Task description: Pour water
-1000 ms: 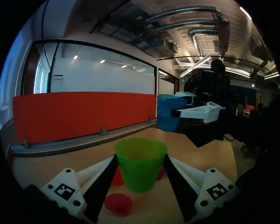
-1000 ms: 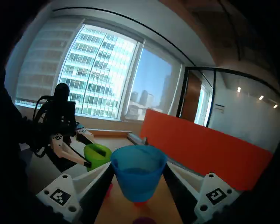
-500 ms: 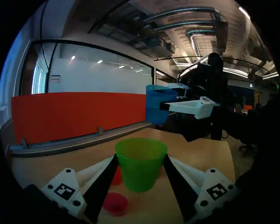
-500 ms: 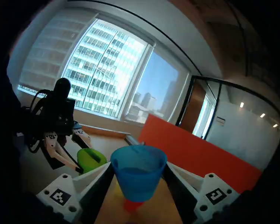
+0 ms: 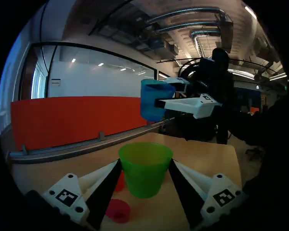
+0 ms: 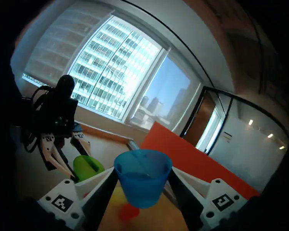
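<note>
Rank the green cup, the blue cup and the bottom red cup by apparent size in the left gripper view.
1. green cup
2. blue cup
3. red cup
The green one is nearest the camera, so real sizes are unsure.

**Two cups held, blue above green**

The green cup (image 5: 145,169) stands upright, mouth open, low over the wooden tabletop, pinched between the fingers of the left gripper (image 5: 145,163). The blue cup (image 6: 143,183) is translucent and part-filled with water. It sits nearly upright in the right gripper (image 6: 143,174), raised in the air, higher than the green cup and apart from it.
</note>
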`<state>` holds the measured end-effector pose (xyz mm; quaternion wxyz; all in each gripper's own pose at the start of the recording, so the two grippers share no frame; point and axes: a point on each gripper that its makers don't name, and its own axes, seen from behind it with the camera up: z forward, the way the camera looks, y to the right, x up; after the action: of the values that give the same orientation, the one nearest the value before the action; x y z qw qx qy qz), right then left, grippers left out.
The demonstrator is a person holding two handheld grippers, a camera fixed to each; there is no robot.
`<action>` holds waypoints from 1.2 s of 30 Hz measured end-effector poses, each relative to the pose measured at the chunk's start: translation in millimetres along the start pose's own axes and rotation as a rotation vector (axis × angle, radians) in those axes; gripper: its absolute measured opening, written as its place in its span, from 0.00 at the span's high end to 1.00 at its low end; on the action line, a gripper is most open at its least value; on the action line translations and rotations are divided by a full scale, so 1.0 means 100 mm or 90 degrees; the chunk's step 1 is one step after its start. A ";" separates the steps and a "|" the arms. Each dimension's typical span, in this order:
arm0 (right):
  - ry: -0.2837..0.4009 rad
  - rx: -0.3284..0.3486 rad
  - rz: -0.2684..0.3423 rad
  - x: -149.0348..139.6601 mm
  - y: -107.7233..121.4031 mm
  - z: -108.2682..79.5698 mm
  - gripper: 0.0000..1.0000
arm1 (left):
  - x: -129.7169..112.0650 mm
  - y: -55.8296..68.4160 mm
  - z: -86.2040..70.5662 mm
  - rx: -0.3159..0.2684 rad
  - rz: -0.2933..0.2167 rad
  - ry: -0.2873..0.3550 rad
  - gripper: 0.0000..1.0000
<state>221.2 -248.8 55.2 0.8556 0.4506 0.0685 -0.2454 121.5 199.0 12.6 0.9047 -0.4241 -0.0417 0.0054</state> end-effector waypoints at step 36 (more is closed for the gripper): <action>-0.010 -0.008 -0.229 0.21 0.17 0.34 0.11 | -0.01 0.04 0.03 -0.007 0.002 0.000 0.15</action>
<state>244.6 -275.3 80.4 0.8012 0.4241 0.1426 -0.3974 120.0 203.2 11.4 0.9024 -0.4289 -0.0414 0.0065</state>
